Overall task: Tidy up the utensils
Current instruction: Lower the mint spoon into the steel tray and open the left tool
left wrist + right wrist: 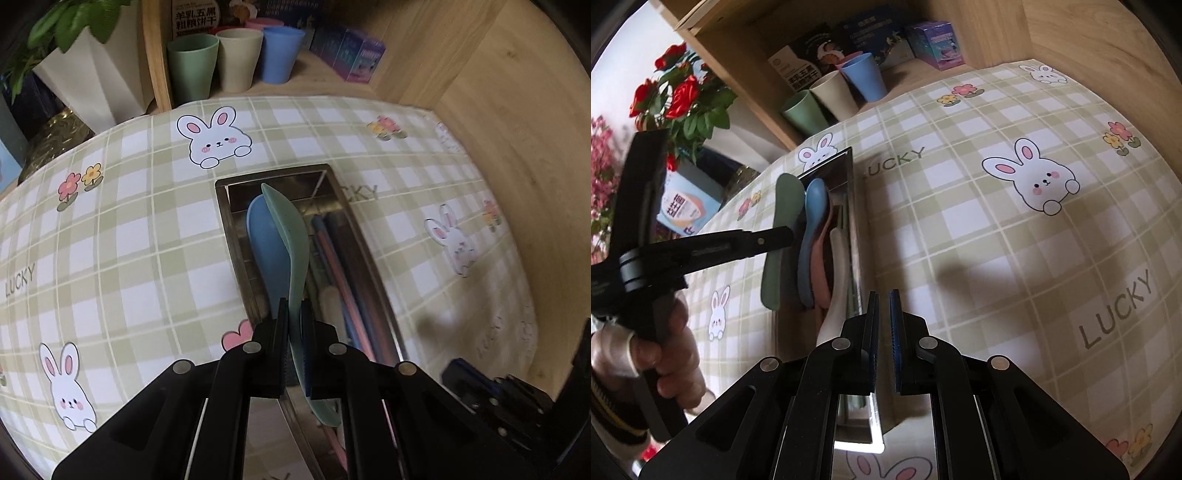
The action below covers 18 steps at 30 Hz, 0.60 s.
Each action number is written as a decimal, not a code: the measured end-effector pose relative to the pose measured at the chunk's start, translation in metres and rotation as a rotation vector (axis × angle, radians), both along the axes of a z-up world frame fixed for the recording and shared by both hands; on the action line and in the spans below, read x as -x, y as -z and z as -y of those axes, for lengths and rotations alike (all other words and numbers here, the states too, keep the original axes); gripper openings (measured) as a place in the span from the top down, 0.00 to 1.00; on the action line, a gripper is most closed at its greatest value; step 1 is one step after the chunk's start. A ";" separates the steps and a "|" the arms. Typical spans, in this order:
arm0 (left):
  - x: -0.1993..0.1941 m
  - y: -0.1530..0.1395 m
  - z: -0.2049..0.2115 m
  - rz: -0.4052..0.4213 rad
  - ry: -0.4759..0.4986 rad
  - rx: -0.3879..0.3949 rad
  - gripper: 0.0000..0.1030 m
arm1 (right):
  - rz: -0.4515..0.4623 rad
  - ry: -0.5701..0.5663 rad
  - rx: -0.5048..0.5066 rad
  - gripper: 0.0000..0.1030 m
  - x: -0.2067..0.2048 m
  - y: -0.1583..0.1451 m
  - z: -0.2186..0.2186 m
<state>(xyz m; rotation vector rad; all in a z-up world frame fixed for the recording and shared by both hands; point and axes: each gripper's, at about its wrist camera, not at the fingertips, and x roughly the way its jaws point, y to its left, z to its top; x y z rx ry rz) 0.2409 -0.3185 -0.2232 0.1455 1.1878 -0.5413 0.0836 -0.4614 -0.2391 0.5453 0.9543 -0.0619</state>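
My left gripper (pixel 293 302) is shut on the handle of a green spoon (pixel 291 229), holding it tilted over a steel tray (pixel 273 173). In the tray lie a blue spoon (pixel 264 243) and several coloured chopsticks (pixel 340 273). The right wrist view shows the left gripper (pixel 792 236) from the side, clamping the green spoon (pixel 783 218) at the left edge of the tray (pixel 849 177). Blue (pixel 812 221), pink (pixel 823 266) and cream (pixel 838 288) spoons rest inside. My right gripper (pixel 884 295) is shut with nothing in it, just right of the tray.
A checked bunny tablecloth (pixel 129 240) covers the table. Green (pixel 192 66), beige (pixel 238 59) and blue (pixel 280 51) cups and boxes (pixel 351 55) stand on a wooden shelf behind. A white plant pot (pixel 88 74) is at the back left. A wooden wall (pixel 498 110) closes the right side.
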 end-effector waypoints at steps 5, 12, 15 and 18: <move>-0.005 0.008 0.015 0.039 0.027 -0.113 0.94 | 0.011 0.013 -0.024 0.94 -0.001 0.001 0.008; -0.009 -0.001 0.017 0.071 0.043 -0.094 0.67 | 0.003 0.025 -0.019 0.94 0.001 0.002 0.012; -0.006 -0.013 0.011 0.092 0.045 -0.054 0.66 | 0.003 0.030 -0.009 0.94 0.002 -0.001 0.012; -0.001 -0.024 0.000 0.107 0.034 -0.020 0.64 | 0.006 0.028 0.009 0.94 0.002 -0.006 0.009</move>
